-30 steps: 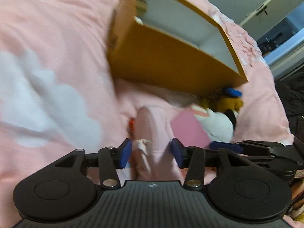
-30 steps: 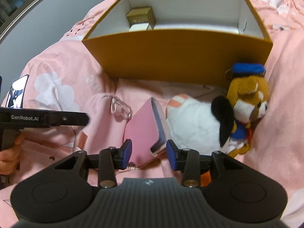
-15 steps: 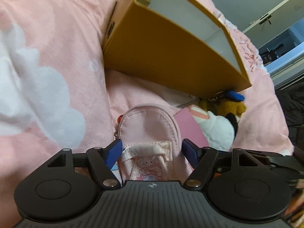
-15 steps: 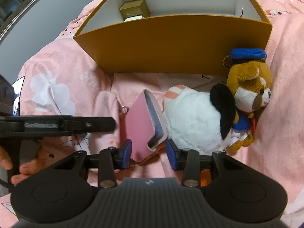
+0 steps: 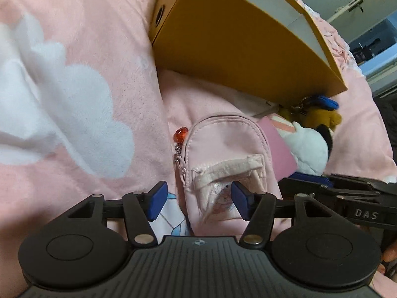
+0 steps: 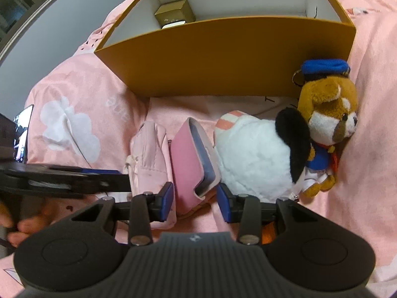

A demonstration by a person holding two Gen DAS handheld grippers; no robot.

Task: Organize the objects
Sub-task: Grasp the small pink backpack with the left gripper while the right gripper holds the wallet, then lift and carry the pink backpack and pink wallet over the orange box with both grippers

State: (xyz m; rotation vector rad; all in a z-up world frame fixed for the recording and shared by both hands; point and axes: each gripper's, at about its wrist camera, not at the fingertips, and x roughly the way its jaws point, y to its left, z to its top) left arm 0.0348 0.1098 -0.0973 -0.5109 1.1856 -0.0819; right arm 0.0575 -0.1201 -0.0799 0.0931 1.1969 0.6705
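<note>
Straddling the small pink backpack pouch (image 5: 224, 154), the left gripper (image 5: 197, 202) has its jaws closing w/ the pouch's lower end between them; pads not pressing yet, so nothing held. Right gripper (image 6: 194, 202) sits part open around the bottom edge of the pink wallet (image 6: 192, 159), no visible contact, prob. readying its own pick. Both items lie on the pink blanket (image 5: 74, 99) just in front of the orange box (image 6: 223, 59), likely their destination; plush toys (image 6: 285, 144) lie beside the wallet.

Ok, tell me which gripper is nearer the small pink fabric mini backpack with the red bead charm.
Left. The left gripper straddles the small pink fabric mini backpack, jaws closing around its lower end. The right gripper sits beside it, around the pink phone case.
</note>
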